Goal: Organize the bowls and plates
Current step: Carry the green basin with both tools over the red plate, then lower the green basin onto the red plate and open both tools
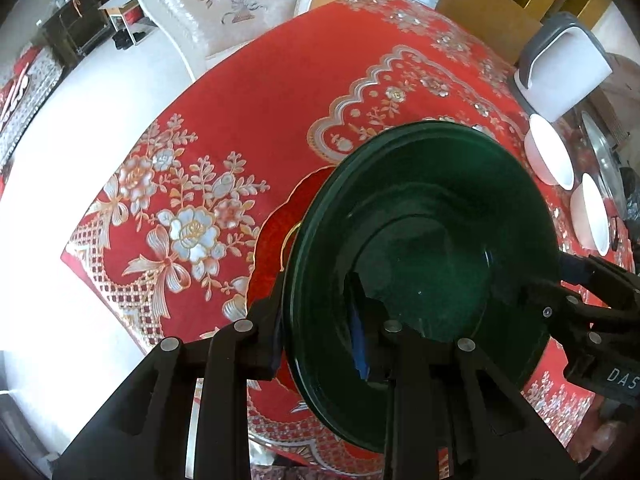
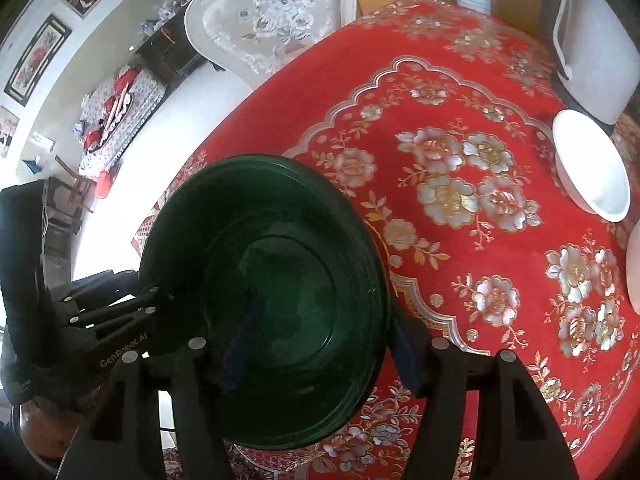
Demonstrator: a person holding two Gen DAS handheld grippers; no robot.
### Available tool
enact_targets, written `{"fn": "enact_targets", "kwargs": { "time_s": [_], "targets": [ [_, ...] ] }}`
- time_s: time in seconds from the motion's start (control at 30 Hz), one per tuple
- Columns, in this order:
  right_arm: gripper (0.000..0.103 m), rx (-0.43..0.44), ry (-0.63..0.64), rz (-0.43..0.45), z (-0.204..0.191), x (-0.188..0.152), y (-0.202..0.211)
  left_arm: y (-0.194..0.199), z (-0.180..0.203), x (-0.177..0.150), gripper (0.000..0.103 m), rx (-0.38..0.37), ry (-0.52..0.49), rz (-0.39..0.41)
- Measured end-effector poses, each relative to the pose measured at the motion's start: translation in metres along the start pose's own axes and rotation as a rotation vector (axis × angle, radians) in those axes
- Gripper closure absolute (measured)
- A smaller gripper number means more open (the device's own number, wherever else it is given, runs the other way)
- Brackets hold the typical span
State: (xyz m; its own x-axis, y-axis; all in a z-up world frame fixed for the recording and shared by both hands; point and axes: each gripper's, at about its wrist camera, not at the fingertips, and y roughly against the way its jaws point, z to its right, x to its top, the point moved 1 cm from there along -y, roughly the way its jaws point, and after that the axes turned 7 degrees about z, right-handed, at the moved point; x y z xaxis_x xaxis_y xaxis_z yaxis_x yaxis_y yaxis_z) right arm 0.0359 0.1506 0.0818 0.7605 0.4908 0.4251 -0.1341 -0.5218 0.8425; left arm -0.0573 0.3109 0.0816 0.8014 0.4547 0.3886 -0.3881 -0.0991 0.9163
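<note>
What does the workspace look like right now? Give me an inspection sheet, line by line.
Surface: table under a red floral cloth.
Job's things: green plate gripped at its rim from opposite sides by both claws; red plate beneath it on the cloth; two white bowls at the right edge.
Clutter: white-and-grey container and a metal lid by the bowls.
Grippers: left claw shut on the green plate's rim; right claw the same.
Cables: thin cable behind the left claw's body.
Surroundings: white floral chair, framed pictures, dark cabinet.
</note>
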Motion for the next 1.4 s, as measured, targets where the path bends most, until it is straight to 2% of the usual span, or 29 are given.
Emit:
{"fn": "enact_targets", "kwargs": {
  "time_s": [0.43, 0.97, 1.4],
  "targets": [
    [0.04, -0.012, 0.0, -0.055, -0.003, -0.008, -0.023, -0.023, -0.007, -0.007, 0.077, 0.04, 0.0, -0.024],
    [0.04, -0.057, 0.045, -0.057, -0.008, -0.008, -0.032, -0.041, -0.007, -0.006, 0.077, 0.078, -0.021, -0.008],
    [0.039, -0.063, 0.052, -0.059, -0.008, -0.006, -0.038, -0.042, -0.008, -0.004, 0.077, 0.075, -0.013, 0.005]
  ]
}}
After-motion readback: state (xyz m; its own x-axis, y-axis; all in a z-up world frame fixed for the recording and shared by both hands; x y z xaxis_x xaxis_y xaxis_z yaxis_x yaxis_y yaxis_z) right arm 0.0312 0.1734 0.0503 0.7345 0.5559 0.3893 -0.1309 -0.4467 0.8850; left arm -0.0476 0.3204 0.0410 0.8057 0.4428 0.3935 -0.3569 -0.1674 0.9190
